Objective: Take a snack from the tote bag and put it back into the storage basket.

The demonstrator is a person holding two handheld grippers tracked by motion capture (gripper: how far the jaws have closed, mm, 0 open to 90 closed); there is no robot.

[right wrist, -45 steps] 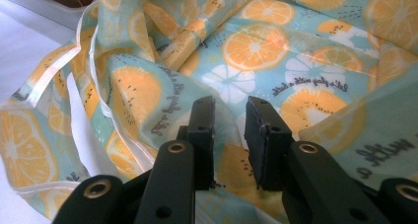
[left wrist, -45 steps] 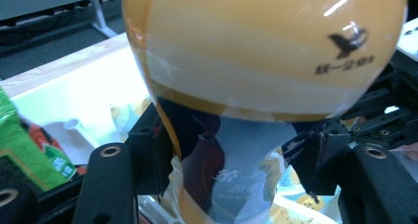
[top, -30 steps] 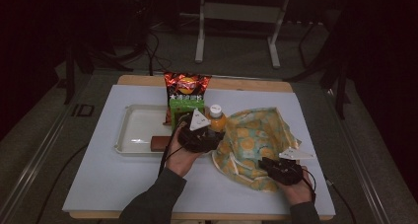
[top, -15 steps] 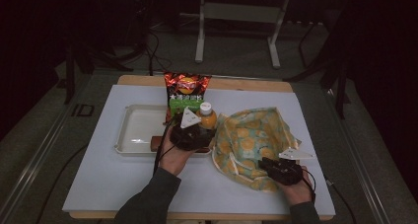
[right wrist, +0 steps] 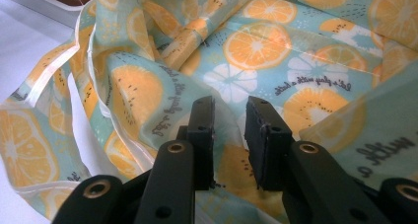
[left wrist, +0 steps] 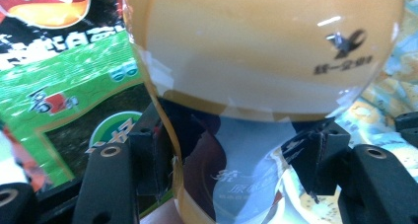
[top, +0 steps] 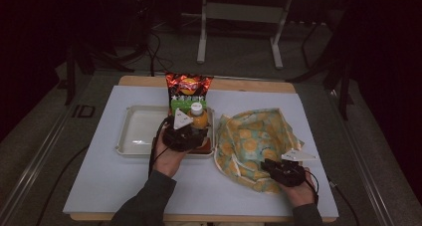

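Observation:
An orange juice bottle (top: 198,118) with a white cap stands upright over the right end of the white tray (top: 140,130). My left gripper (top: 185,131) is shut on it. In the left gripper view the bottle (left wrist: 266,51) looms large, and both black pads (left wrist: 148,155) press on its clear label band. A cloth bag (top: 259,134) printed with orange slices lies open to the right of the tray. My right gripper (top: 278,170) is shut on the bag's near edge, with the fabric (right wrist: 256,46) pinched between its jaws (right wrist: 229,135).
A red chip bag (top: 188,84) stands behind the tray with a green packet (top: 185,105) in front of it. Both also show behind the bottle as the chip bag (left wrist: 44,2) and the green packet (left wrist: 64,100). Bare white table (top: 114,186) lies in front.
My left gripper has carried the bottle leftward, from beside the cloth bag to over the tray's right end. The right gripper and the bag have stayed put.

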